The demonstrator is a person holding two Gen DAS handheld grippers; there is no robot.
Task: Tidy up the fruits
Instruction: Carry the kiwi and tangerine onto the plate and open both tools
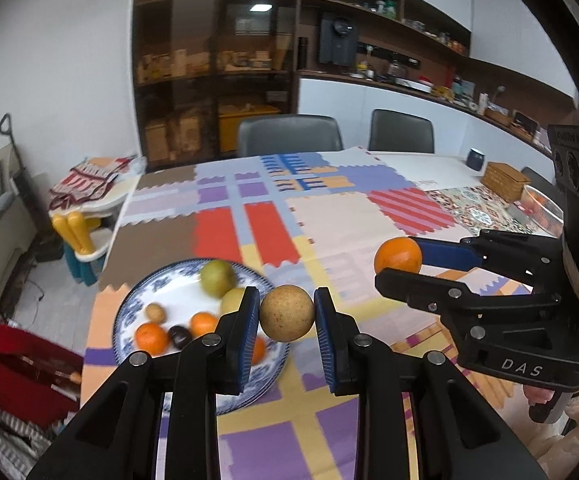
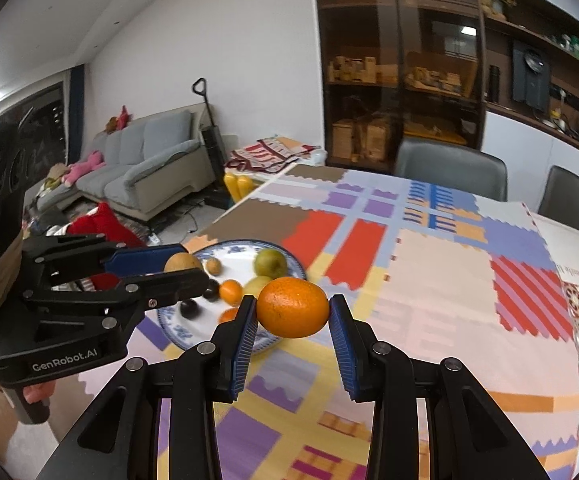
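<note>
Two fruits ride in the air, mid-frame. The left gripper [image 1: 287, 312] pinches a tan ball [image 1: 286, 312]; the right gripper [image 2: 292, 308] pinches an orange [image 2: 292, 307]. Both look round, light and slippery, so squeezing across the fat middle seems safest. The plate [image 1: 129, 312] sits lower left.

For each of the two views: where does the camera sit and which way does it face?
Left wrist: rides the left tool, looking forward and down over its tan round fruit at the blue-patterned plate; fingers show.
Right wrist: rides the right tool, facing the table over its orange.
Shared: plate, patchwork tablecloth, each other's tool.
</note>
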